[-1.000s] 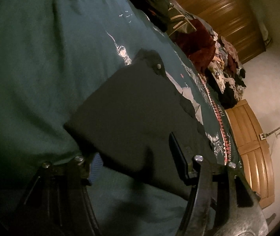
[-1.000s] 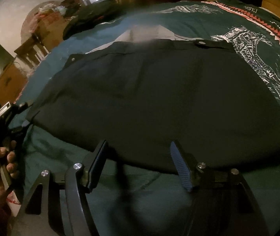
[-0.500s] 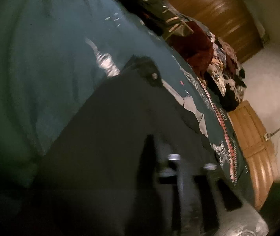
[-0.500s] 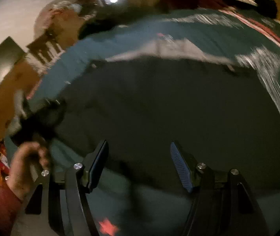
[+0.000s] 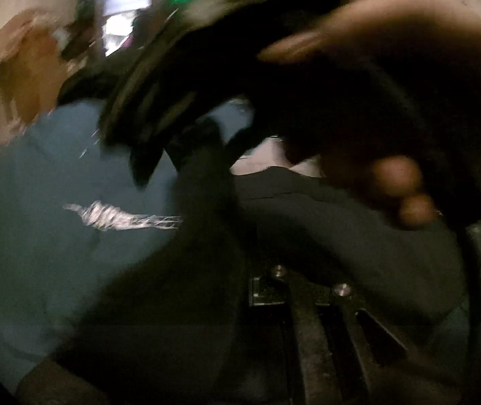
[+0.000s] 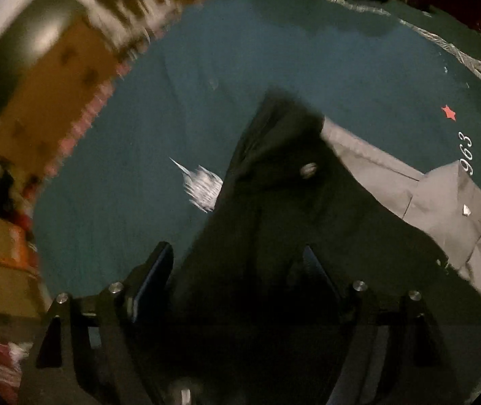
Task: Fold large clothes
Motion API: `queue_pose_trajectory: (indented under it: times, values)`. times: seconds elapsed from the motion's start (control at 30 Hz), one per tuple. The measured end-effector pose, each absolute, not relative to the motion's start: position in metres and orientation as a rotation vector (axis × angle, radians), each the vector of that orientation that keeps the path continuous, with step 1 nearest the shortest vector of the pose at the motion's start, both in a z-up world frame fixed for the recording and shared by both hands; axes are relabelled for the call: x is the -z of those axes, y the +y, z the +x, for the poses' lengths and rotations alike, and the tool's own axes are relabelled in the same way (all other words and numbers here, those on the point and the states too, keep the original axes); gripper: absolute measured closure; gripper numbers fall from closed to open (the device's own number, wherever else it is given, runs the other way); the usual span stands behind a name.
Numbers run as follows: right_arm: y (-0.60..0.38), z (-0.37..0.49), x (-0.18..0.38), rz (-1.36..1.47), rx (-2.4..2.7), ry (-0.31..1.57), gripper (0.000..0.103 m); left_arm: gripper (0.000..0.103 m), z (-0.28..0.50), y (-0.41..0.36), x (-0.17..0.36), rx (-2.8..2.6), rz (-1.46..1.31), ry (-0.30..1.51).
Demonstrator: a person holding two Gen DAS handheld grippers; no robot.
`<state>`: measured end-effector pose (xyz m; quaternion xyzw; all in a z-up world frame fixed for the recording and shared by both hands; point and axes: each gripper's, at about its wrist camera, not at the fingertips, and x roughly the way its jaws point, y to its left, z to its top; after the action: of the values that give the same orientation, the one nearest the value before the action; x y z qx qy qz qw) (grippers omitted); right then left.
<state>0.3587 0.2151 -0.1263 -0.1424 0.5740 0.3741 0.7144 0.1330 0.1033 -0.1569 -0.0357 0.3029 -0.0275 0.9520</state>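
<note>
A folded black garment [image 6: 274,222] with a metal snap and grey lining [image 6: 419,195] lies on a teal bedspread [image 6: 206,84]. My right gripper [image 6: 237,270] is open, its fingers either side of the garment's near edge, low over it. In the blurred left wrist view the black garment [image 5: 308,236] fills the lower middle; only the left gripper's right finger [image 5: 304,310] shows, dark cloth hiding the rest. The other gripper [image 5: 159,77] and the hand [image 5: 399,175] holding it loom close at the top.
The teal bedspread [image 5: 38,219] has white tower prints and a red-patterned border [image 6: 81,125]. Wooden furniture [image 6: 48,77] and clutter stand beyond the bed's left edge. The room is dim and both views are motion-blurred.
Both grippers swung quickly. The right one moved in over the garment's corner, seen from a new angle. The left one turned toward the right gripper and hand, with cloth now over its left side.
</note>
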Motion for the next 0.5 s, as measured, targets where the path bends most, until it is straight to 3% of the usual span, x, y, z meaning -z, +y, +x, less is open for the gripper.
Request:
queue_pose_trajectory:
  times: [0.1, 0.13, 0.2, 0.23, 0.37, 0.5]
  values:
    - [0.207, 0.367, 0.140, -0.404, -0.710, 1.245, 0.024, 0.095, 0.137, 0.095, 0.159, 0.091, -0.081, 0.619]
    - [0.193, 0.372, 0.142, -0.393, -0.653, 1.219, 0.039, 0.096, 0.137, 0.093, 0.159, 0.104, -0.083, 0.621]
    - [0.162, 0.379, 0.148, -0.284, -0.674, 1.236, 0.058, 0.096, 0.138, 0.081, 0.154, 0.154, -0.068, 0.623]
    - [0.145, 0.381, 0.151, -0.206, -0.689, 1.246, 0.077, 0.096, 0.135, 0.074, 0.149, 0.181, -0.056, 0.612]
    - [0.042, 0.357, 0.126, 0.052, -0.712, 1.087, 0.079, 0.096, 0.119, 0.018, 0.116, 0.368, 0.042, 0.548]
    - [-0.067, 0.337, 0.116, 0.219, -0.675, 1.031, 0.079, 0.091, 0.130, -0.045, 0.120, 0.561, 0.077, 0.616]
